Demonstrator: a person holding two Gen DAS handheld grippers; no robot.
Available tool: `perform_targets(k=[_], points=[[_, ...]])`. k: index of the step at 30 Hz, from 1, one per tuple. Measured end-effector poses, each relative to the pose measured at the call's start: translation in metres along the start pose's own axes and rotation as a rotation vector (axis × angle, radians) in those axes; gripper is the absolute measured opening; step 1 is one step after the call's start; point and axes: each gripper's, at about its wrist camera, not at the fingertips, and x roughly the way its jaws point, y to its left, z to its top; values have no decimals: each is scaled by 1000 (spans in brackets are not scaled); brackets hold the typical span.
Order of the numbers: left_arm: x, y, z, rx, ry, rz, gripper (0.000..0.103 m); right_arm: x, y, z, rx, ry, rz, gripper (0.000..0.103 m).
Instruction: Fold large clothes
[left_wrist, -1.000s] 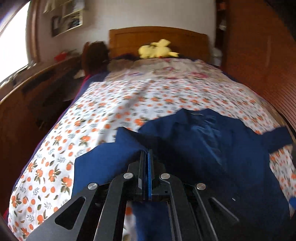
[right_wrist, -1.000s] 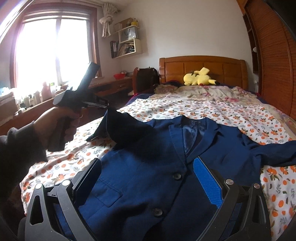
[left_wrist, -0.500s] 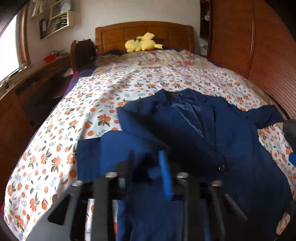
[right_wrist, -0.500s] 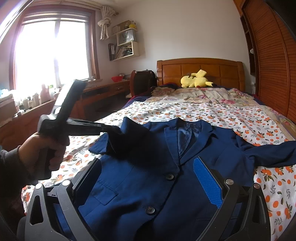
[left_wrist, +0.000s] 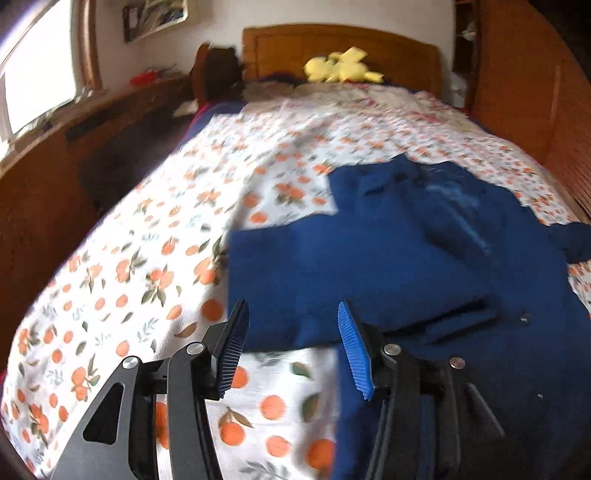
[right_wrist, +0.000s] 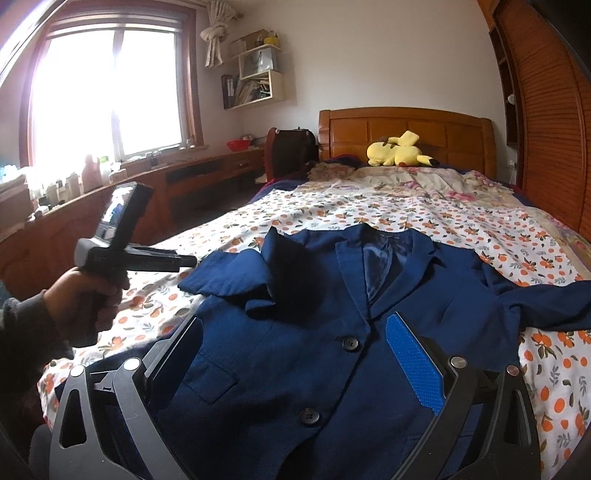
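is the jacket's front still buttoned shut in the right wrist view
Yes, the navy jacket lies face up on the bed with its two front buttons fastened and only the lapels open at the collar.

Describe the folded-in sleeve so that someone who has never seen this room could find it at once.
Start at the bed with the orange-print sheet, where a navy jacket lies face up. The sleeve on the window side is folded across the chest. The other sleeve lies stretched out toward the slatted wall.
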Motion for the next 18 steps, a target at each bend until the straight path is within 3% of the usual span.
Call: perform_targets(k=[8, 18], points=[[53, 36, -4, -78, 85, 47, 53, 8, -3, -3, 5, 15, 0, 96], [74, 33, -4, -92, 117, 55, 58, 12, -5, -3, 7, 23, 1, 96]])
